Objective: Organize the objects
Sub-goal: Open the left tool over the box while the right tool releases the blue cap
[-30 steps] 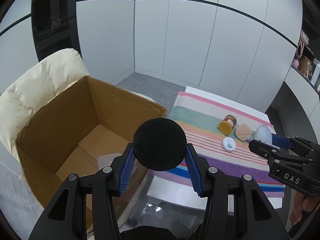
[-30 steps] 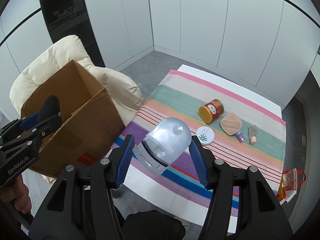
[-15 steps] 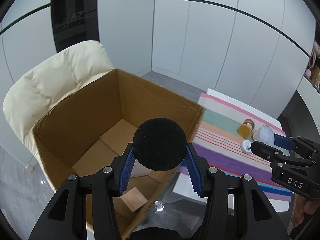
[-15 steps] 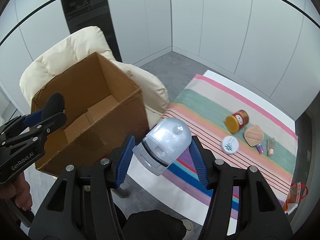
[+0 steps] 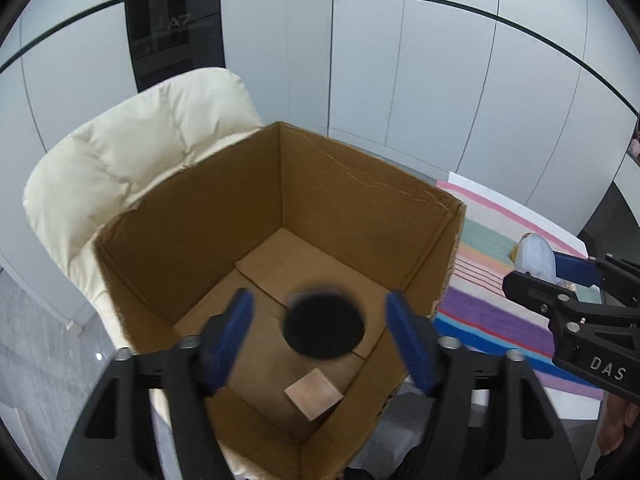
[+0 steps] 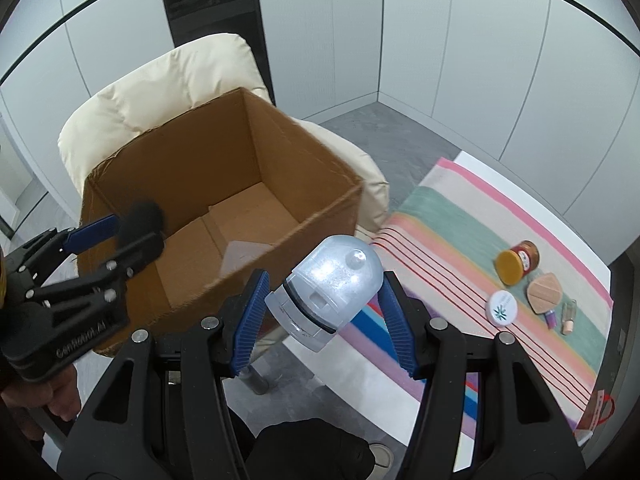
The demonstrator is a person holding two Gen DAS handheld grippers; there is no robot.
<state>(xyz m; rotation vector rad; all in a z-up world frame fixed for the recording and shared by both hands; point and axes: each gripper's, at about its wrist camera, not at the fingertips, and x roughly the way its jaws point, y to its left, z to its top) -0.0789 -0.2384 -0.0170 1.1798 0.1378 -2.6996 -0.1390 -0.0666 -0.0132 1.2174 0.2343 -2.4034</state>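
Note:
My left gripper (image 5: 320,332) is open above the brown cardboard box (image 5: 360,184). A black round puff (image 5: 323,323) is blurred between the spread jaws, free of both pads, over the box floor. A small tan square pad (image 5: 314,394) lies inside the box. My right gripper (image 6: 322,304) is shut on a clear domed plastic container (image 6: 332,280), held beside the box's near right corner (image 6: 320,216). The left gripper (image 6: 132,232) also shows in the right wrist view with the puff (image 6: 142,216) at its tips.
The box sits on a cream padded chair (image 5: 140,152). A striped cloth (image 6: 480,240) covers the table at the right, with an orange-lidded jar (image 6: 516,262), a white round tin (image 6: 502,308), a tan sponge (image 6: 544,292) and two tiny bottles (image 6: 568,316).
My left gripper has moved over the box and opened, letting go of the black puff. My right gripper has carried the domed container closer to the box.

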